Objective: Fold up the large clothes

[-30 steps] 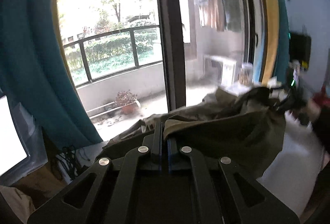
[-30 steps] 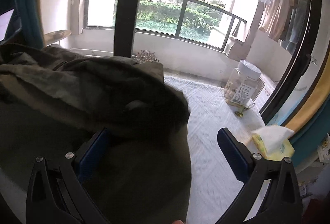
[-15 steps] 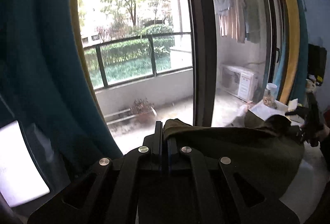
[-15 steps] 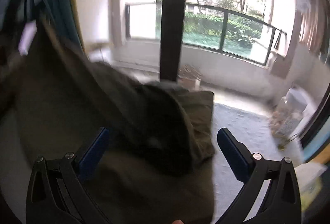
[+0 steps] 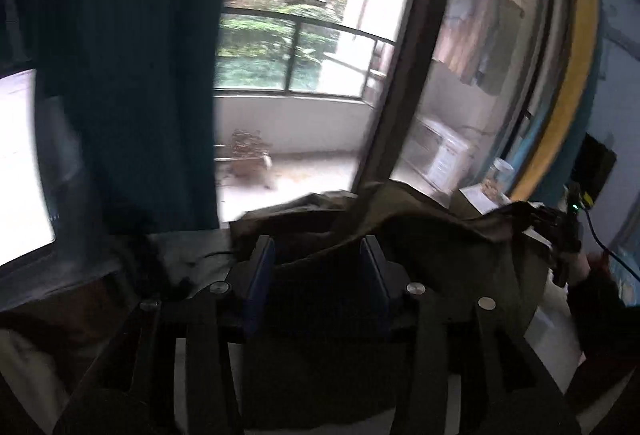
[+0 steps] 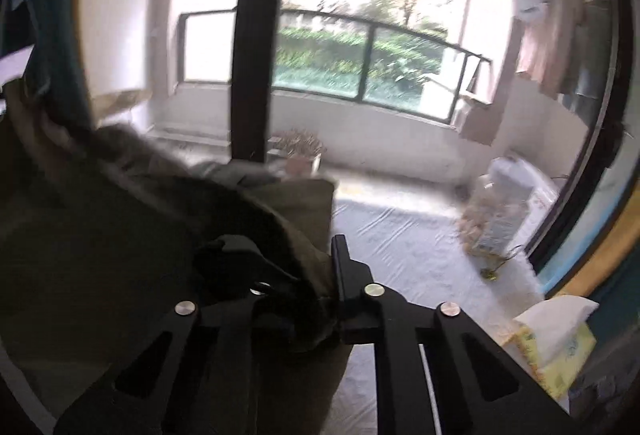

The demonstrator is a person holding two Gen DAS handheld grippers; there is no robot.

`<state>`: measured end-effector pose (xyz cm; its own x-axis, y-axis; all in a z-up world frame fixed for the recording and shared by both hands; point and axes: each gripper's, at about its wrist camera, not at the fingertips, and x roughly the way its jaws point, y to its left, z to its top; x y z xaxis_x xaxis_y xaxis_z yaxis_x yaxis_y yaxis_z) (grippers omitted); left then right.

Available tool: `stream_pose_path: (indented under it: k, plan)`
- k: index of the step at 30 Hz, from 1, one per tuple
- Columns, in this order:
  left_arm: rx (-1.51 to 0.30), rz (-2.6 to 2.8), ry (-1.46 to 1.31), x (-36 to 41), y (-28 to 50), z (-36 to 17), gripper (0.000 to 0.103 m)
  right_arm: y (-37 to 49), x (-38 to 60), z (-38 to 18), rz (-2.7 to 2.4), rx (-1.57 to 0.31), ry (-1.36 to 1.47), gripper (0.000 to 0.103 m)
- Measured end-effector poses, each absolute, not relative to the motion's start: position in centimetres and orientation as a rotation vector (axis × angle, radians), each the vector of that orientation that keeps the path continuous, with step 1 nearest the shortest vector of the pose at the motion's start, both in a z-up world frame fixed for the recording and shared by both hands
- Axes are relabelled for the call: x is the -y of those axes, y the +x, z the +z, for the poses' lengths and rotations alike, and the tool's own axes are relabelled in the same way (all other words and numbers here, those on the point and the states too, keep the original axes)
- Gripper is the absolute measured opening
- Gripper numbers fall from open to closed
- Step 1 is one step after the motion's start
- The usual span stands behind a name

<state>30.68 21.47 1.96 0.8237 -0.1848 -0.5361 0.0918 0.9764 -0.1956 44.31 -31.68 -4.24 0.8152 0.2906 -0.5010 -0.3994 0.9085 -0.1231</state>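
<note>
A large olive-green garment (image 5: pixel 420 235) lies bunched across the table and sags between both grippers. In the left wrist view my left gripper (image 5: pixel 316 263) has its blue pads apart and its jaws are opening. The cloth drapes over and ahead of them, and the pads do not press on it. In the right wrist view my right gripper (image 6: pixel 304 275) is closing its jaws onto a thick fold of the garment (image 6: pixel 160 235), which is pinched between the fingers and covers the left one. The right gripper (image 5: pixel 560 231) also shows at the far right of the left wrist view, holding the cloth's edge.
A white table cover (image 6: pixel 400 235) spreads to the right. On it stand a clear jar (image 6: pixel 496 211) and a yellow tissue box (image 6: pixel 556 339). A teal curtain (image 5: pixel 132 75) and a lit screen (image 5: pixel 20 163) are at the left. A dark window post (image 6: pixel 256 55) stands ahead.
My left gripper went from shut on the cloth to jaws apart and swung sideways with a roll. My right gripper went from wide open to clamped on a fold.
</note>
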Motion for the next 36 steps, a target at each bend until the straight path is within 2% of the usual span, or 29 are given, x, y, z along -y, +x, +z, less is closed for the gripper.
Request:
stream_pose_path:
  k: [6, 12, 17, 19, 20, 23, 26, 30, 33, 36]
  plan:
    - [-0.540, -0.104, -0.192, -23.9, 32.7, 3.2, 0.056, 42.3, 31.3, -3.2, 0.334, -0.409, -0.261, 0.010]
    - [-0.769, -0.140, -0.153, -23.3, 40.7, -2.0, 0.056, 42.0, 33.9, -3.1, 0.281, -0.388, -0.241, 0.009]
    - [-0.876, -0.262, -0.176, -22.1, 43.4, -5.6, 0.055, 41.8, 35.7, -3.0, 0.274, -0.405, -0.210, 0.009]
    - [-0.902, -0.247, -0.138, -21.6, 43.5, -6.3, 0.009, 42.1, 35.6, -2.9, 0.274, -0.402, -0.218, 0.009]
    - [-0.924, -0.224, -0.119, -21.6, 43.8, -6.7, 0.001, 42.5, 35.3, -2.7, 0.277, -0.398, -0.220, 0.009]
    - [-0.840, -0.131, -0.099, -22.2, 43.9, -5.6, 0.000, 43.3, 34.5, -1.8, 0.285, -0.368, -0.228, 0.009]
    - [-0.696, -0.087, -0.207, -24.1, 43.4, -2.0, 0.000, 44.4, 33.5, -0.7, 0.287, -0.333, -0.251, 0.009]
    - [-0.591, -0.023, -0.203, -24.8, 44.2, 1.9, 0.001, 47.0, 32.6, 0.7, 0.268, -0.312, -0.257, 0.009]
    - [-0.578, 0.003, -0.246, -26.0, 45.7, 2.8, 0.001, 50.8, 33.0, 0.3, 0.277, -0.406, -0.199, 0.009]
    - [-0.662, 0.049, -0.231, -26.7, 48.7, 0.3, 0.001, 54.7, 33.0, -2.2, 0.268, -0.546, -0.169, 0.009]
